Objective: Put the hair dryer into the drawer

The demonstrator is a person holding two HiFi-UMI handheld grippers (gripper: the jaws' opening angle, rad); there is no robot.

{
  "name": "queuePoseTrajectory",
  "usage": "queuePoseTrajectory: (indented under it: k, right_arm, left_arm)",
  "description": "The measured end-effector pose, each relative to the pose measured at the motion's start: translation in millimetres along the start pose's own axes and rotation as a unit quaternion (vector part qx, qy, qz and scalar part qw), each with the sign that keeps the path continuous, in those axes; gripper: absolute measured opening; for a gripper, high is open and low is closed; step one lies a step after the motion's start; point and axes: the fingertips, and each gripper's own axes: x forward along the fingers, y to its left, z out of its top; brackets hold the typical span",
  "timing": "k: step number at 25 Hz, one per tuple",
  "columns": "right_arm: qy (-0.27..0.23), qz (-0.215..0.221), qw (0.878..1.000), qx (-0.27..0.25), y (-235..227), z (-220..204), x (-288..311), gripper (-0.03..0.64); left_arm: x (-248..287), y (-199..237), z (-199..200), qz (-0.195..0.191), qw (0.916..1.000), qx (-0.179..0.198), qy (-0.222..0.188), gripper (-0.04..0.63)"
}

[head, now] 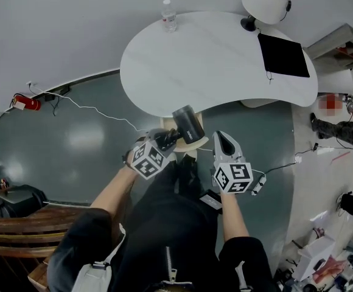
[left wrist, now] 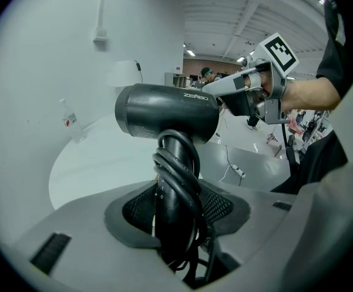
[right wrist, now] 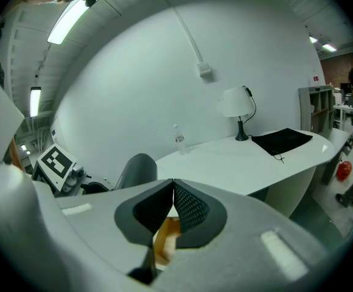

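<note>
Head view: the left tool (head: 169, 140) holds the black hair dryer (head: 188, 125) in the air just off the white counter (head: 213, 59), and the right tool (head: 223, 140) hangs just beside it.

Left gripper view: the jaws are clamped on the handle (left wrist: 179, 142), which is wrapped in its cord (left wrist: 170, 175). The handle runs along the jaws and the barrel lies crosswise.

Right gripper view: the jaws are pressed together with nothing between them.

In the head view we find the table (head: 207, 59) across the upper centre, the bottle (head: 169, 16) on its upper-left edge, the lamp (head: 266, 0) and mat (head: 283, 55) at its right end, and at mid-frame, below its near edge, the hair dryer (head: 188, 125), with our left gripper (head: 167, 140) at its lower left and our right gripper (head: 224, 140) at its lower right.
</note>
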Motion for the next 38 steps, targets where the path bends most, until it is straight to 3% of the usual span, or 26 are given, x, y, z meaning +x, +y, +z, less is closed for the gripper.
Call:
queuePoseTrajectory:
  k: [13,26,38]
  right_arm:
    - [0.018,-0.01,1.0,0.02,-33.5,-19.3,2.8,0.005]
    - [0.047,-0.02,0.998,0.044,-53.8,-51.9,5.5,0.005]
    - [0.072,-0.024,0.995,0.062,-56.3,-80.6,12.3,0.005]
  left_arm:
    - [43.2,-0.3,2.8,-0.025,0.9966,0.064,0.046,0.202]
    - [96.6,-9.9,-24.7,-0.059,0.9838,0.134,0.103,0.202]
    - [135.4,-6.4,-65.3,-0.076,0.9727,0.155,0.155,0.202]
